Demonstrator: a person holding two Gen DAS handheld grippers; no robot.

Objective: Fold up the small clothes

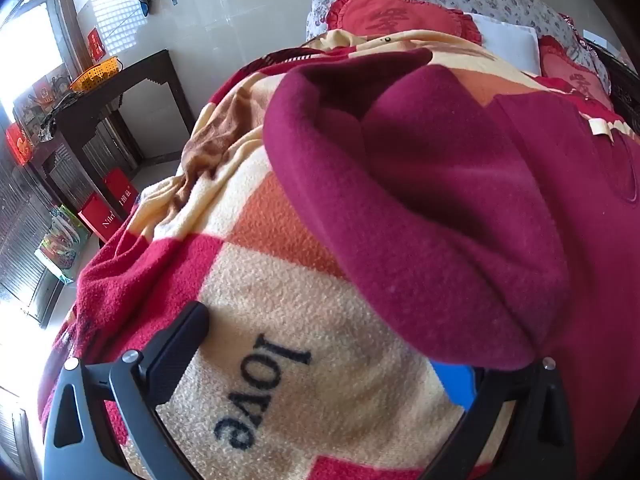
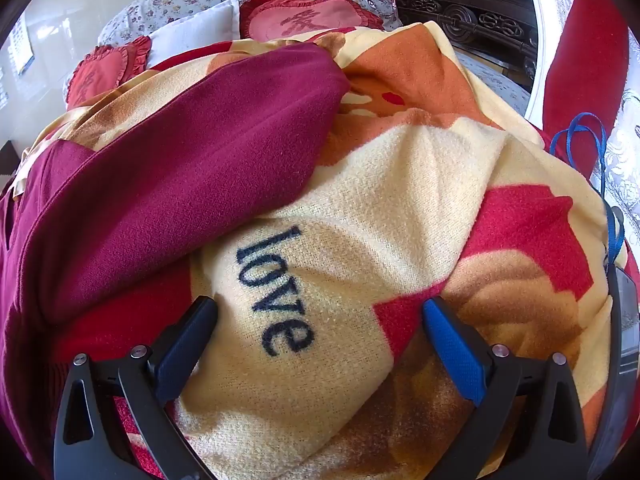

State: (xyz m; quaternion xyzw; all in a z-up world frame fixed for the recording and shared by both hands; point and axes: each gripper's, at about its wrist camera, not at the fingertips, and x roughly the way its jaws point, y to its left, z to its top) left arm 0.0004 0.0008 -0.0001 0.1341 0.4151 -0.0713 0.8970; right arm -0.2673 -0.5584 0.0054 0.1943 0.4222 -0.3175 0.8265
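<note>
A maroon fleece garment [image 1: 460, 184] lies on a patterned blanket [image 1: 304, 304] on a bed. In the left wrist view one sleeve runs down to my left gripper [image 1: 332, 340], whose jaws stand wide open; the cuff [image 1: 472, 312] drapes over the right finger and hides its tip. In the right wrist view the other sleeve [image 2: 188, 160] lies at upper left. My right gripper [image 2: 320, 308] is open and empty, low over the blanket's "love" print [image 2: 276, 292], right of that sleeve.
Red heart cushions [image 1: 384, 12] and a white pillow [image 1: 508, 40] lie at the bed's head. A dark wooden side table [image 1: 120, 88] with an orange basket stands left of the bed. A carved dark headboard [image 2: 472, 20] and blue cord [image 2: 592, 148] show at right.
</note>
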